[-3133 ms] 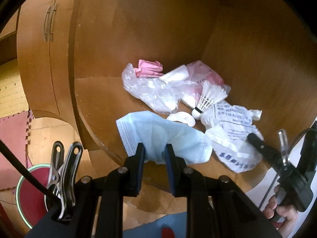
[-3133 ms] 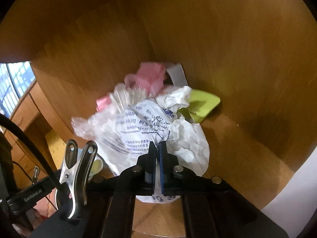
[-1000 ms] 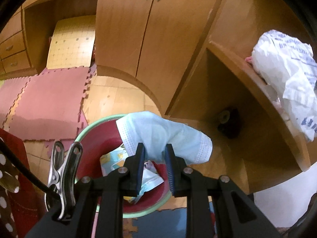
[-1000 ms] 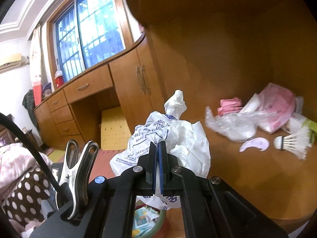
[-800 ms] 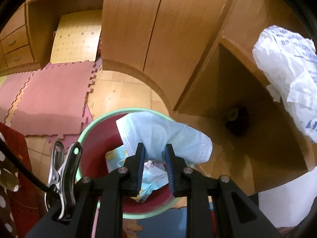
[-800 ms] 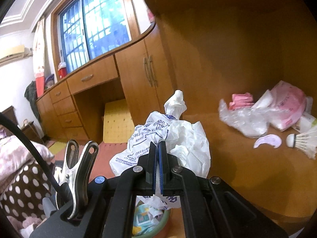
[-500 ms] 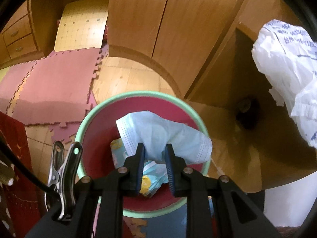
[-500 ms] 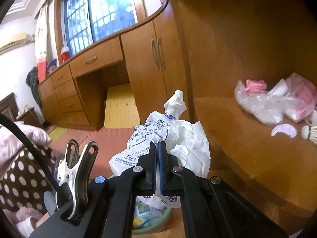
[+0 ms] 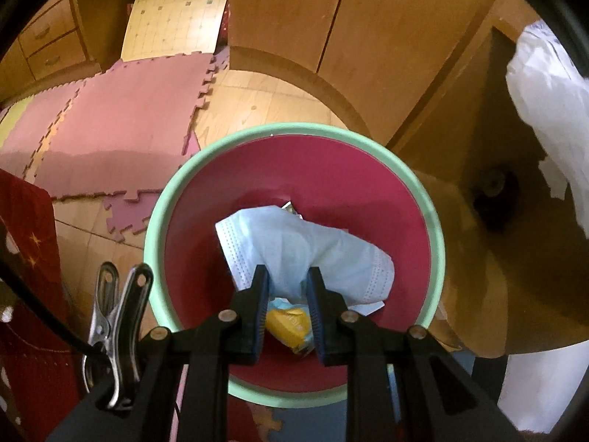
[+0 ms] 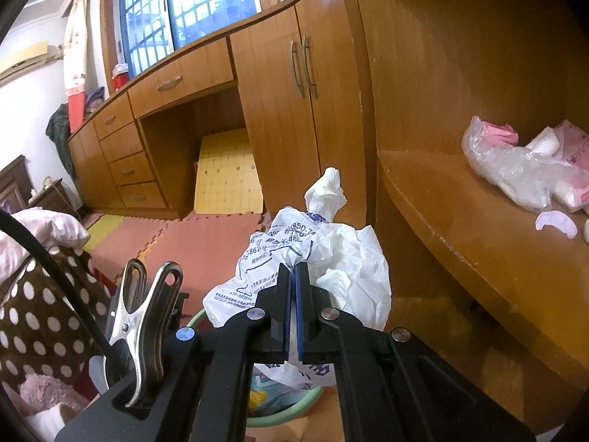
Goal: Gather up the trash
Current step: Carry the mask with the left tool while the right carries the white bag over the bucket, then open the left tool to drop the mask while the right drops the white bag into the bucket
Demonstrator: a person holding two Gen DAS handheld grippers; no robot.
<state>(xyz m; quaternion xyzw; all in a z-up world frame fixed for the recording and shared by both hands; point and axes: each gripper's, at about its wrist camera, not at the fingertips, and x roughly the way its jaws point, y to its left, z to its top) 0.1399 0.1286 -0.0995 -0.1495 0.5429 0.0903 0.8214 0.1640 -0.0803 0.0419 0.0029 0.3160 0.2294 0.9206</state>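
The left gripper grips a pale blue pleated face mask directly above the red, green-rimmed round bin, which already holds wrappers. The right gripper clamps a crumpled white printed plastic bag nearby. Neither is dropped yet; a clear plastic bag and other scraps remain on the wooden shelf.

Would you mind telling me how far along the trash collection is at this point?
Some wrappers already lie in the red bin. In hand: the left claw holds a blue face mask above the bin, and the right claw is shut on a crumpled white plastic bag; neither is dropped yet. Left on the shelf: a clear plastic bag, pink packaging and a small pale crescent scrap.
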